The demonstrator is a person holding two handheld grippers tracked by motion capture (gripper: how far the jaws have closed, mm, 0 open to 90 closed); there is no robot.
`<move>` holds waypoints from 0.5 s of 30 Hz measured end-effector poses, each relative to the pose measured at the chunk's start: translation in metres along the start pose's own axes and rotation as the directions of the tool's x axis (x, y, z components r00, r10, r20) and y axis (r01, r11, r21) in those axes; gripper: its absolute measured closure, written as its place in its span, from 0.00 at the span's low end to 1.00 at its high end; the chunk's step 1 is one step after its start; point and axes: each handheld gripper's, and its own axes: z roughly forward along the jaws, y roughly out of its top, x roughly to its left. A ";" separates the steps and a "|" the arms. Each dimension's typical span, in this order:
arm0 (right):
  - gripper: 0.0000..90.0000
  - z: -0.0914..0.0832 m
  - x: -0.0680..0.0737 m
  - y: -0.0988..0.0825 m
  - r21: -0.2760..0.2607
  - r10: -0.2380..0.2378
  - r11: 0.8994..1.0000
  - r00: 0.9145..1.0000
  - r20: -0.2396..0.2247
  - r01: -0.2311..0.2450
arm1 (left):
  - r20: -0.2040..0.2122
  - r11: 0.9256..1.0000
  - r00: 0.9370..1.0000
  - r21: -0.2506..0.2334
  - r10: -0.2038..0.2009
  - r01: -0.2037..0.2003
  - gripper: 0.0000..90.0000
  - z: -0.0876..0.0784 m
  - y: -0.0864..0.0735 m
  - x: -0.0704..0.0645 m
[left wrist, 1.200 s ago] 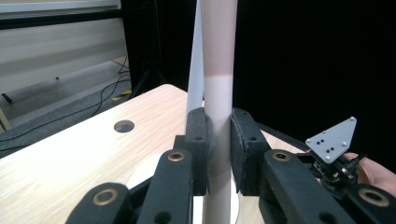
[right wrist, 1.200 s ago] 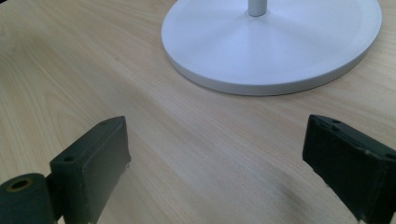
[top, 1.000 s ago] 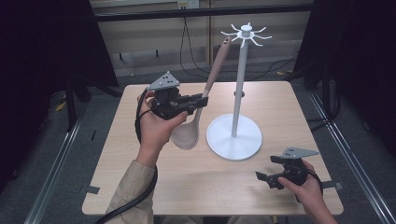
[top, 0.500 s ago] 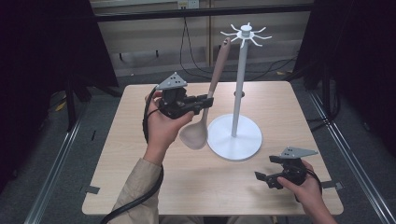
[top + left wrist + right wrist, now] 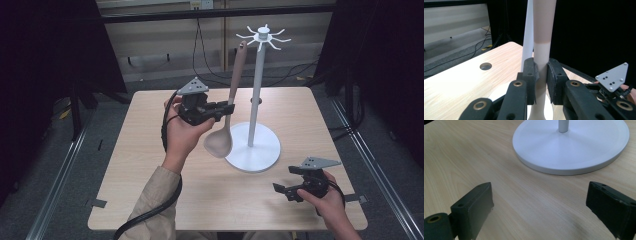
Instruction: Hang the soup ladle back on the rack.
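Observation:
A beige spoon (image 5: pixel 229 105) hangs upright above the table, bowl down, with my left gripper (image 5: pixel 227 109) shut on the middle of its handle. The left gripper view has the handle (image 5: pixel 542 50) clamped between both pads, the stand's white pole (image 5: pixel 527 37) just behind it. The white hook stand (image 5: pixel 256 95) rises from a round base (image 5: pixel 260 147), and the spoon's top end sits close to its hooks (image 5: pixel 263 37). My right gripper (image 5: pixel 286 191) rests low near the table's front right, open and empty; its view faces the base (image 5: pixel 571 147).
The wooden table (image 5: pixel 150 165) has a small round hole (image 5: pixel 485 66) in its top. Dark curtains and cables lie behind the far edge. Tape marks sit at the front corners.
My left gripper has carried the spoon to the right and higher, turning it more upright, so its top end now nears the stand's hooks. The right gripper has stayed put.

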 end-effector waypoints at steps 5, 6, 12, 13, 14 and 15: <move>0.08 -0.001 0.000 0.000 -0.003 0.003 1.000 1.000 -0.003 -0.003 | 0.002 1.000 1.000 -0.006 -0.001 0.001 0.87 0.007 -0.001 0.001; 0.08 -0.001 0.000 0.001 -0.003 0.004 1.000 1.000 -0.003 -0.004 | 0.000 1.000 1.000 -0.007 0.001 -0.001 0.87 0.008 -0.001 0.001; 0.08 -0.001 0.001 0.001 -0.002 -0.004 1.000 1.000 -0.006 0.004 | -0.003 1.000 1.000 -0.017 -0.005 0.005 0.87 0.013 -0.001 0.003; 0.08 -0.001 0.001 0.001 -0.002 -0.004 1.000 1.000 -0.006 0.004 | -0.003 1.000 1.000 -0.017 -0.005 0.005 0.87 0.013 -0.001 0.003; 0.08 -0.001 0.001 0.001 -0.006 -0.005 1.000 1.000 -0.007 0.005 | -0.008 1.000 1.000 -0.020 -0.005 0.005 0.87 0.015 -0.002 0.004; 0.08 -0.001 0.001 0.001 -0.006 -0.005 1.000 1.000 -0.007 0.004 | -0.010 1.000 1.000 -0.022 -0.005 0.005 0.87 0.015 -0.002 0.004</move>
